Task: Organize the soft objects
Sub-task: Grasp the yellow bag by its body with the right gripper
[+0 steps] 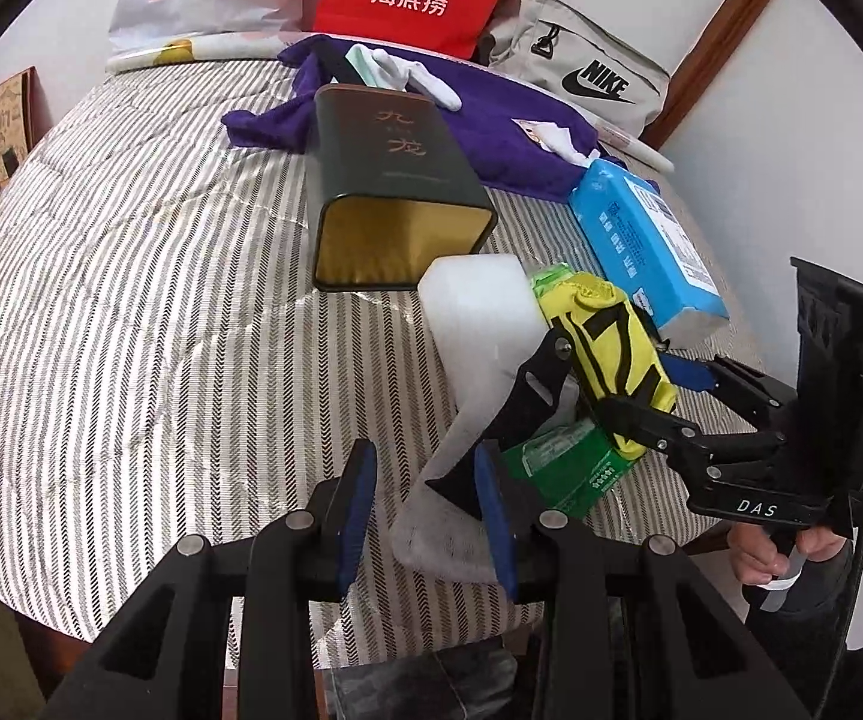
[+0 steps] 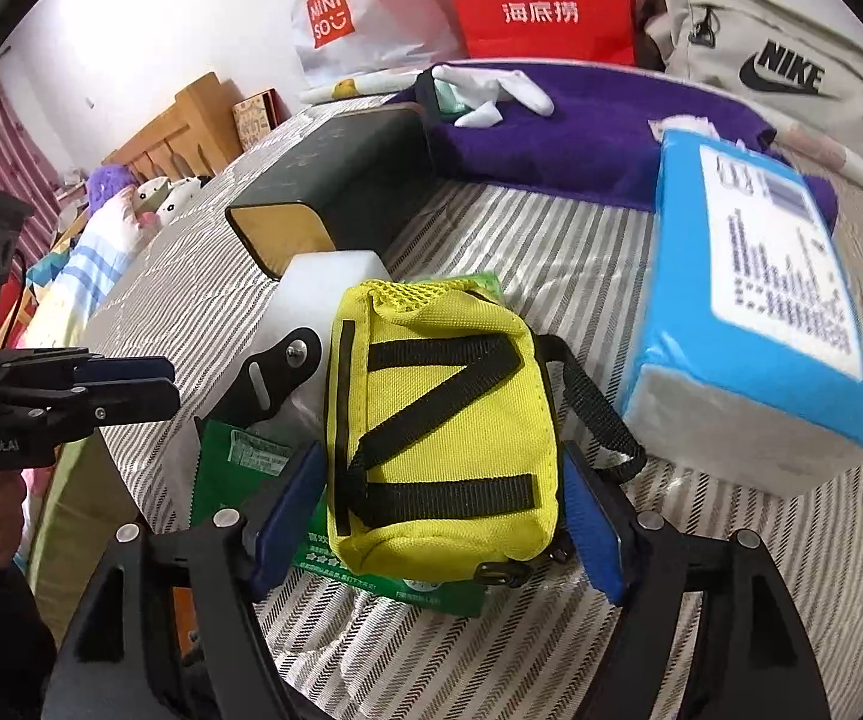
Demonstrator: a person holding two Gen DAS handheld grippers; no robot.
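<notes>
The left gripper (image 1: 431,504) hangs nearly closed and empty over the striped bed (image 1: 131,300), beside a white foam block (image 1: 479,306). Right of it, the right gripper (image 2: 437,516) stands spread around the yellow pouch (image 2: 437,420), pads not pressing, the pouch lying on a green packet (image 2: 239,468).

Matt woven yellow cloth pouch (image 2: 437,438)

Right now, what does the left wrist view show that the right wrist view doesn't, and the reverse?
Left wrist only: the lettering on top of the dark tin, and the left gripper with nothing between its pads.

Right wrist only: a wooden headboard and plush toys far left, and the right gripper straddling the yellow pouch, pads apart from it.

Both: pouch, white foam, green packet, blue pack, purple cloth, bags behind.
</notes>
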